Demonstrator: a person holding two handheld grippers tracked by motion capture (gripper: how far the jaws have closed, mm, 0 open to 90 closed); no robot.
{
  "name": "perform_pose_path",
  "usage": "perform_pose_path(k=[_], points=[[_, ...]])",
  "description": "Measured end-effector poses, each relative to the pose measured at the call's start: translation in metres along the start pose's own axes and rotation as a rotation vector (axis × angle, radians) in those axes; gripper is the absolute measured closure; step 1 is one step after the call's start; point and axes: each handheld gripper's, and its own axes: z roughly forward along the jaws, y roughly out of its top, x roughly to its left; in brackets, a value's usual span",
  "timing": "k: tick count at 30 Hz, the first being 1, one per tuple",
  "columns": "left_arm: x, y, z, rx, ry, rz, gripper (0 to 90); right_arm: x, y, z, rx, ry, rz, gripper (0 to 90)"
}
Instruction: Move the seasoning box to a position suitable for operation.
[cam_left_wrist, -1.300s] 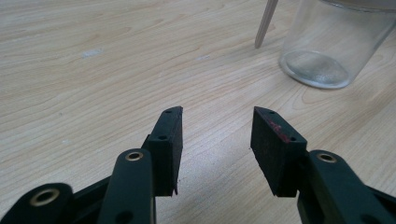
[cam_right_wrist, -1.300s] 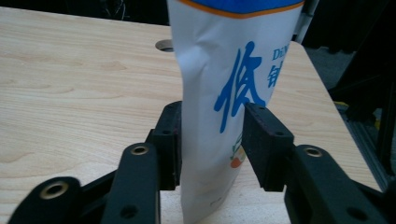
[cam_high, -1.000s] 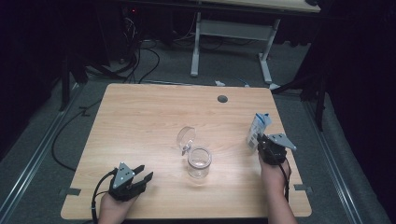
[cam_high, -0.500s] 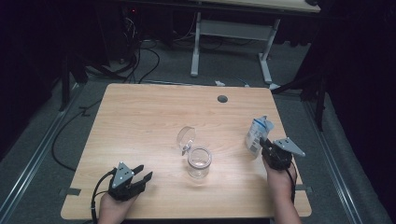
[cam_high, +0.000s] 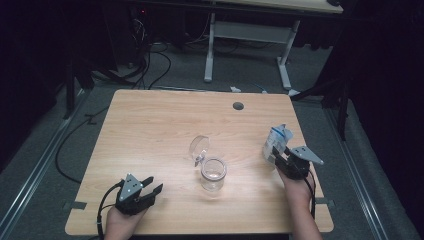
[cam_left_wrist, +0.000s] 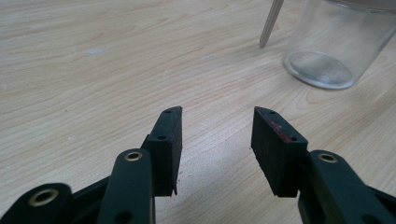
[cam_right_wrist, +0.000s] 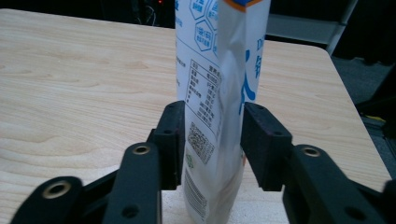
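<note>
A white and blue printed pouch (cam_high: 276, 140) stands upright on the wooden table (cam_high: 160, 120) near its right edge. My right gripper (cam_high: 276, 159) is around the pouch's lower part (cam_right_wrist: 215, 70). Its jaws have just been opening, and the pads (cam_right_wrist: 173, 135) now sit beside the pouch's sides without squeezing it. A clear glass jar (cam_high: 213, 175) stands mid-table with its hinged lid (cam_high: 199, 147) swung back. My left gripper (cam_high: 154, 183) rests open near the front left edge, with nothing between its jaws (cam_left_wrist: 217, 135). The jar (cam_left_wrist: 336, 42) is ahead of it, to the right.
A round cable hole (cam_high: 238, 106) is in the table's far side. Beyond the table a white desk frame (cam_high: 250, 35) and cables (cam_high: 150, 65) are on the dark floor. Bare wood lies between the left gripper and the jar.
The right gripper's jaws have spread apart around the pouch, which now stands straighter on the table. The left gripper and the jar have stayed put.
</note>
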Motion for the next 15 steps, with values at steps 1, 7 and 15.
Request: perform_pose_path(k=[1,7,15], points=[[0.0001,-0.0001,0.0003,0.001,0.001,0.0,53.7,0.0004,-0.0003,0.0007,0.001,0.002,-0.008,58.4],[-0.0001,-0.0004,0.001,0.004,0.0,0.0,53.6,-0.0005,-0.0023,-0.0014,-0.007,-0.012,-0.011,70.5],[0.0,-0.0008,0.001,0.001,0.0,-0.005,53.4,-0.0003,-0.0054,-0.0015,-0.029,-0.015,-0.031,79.9]])
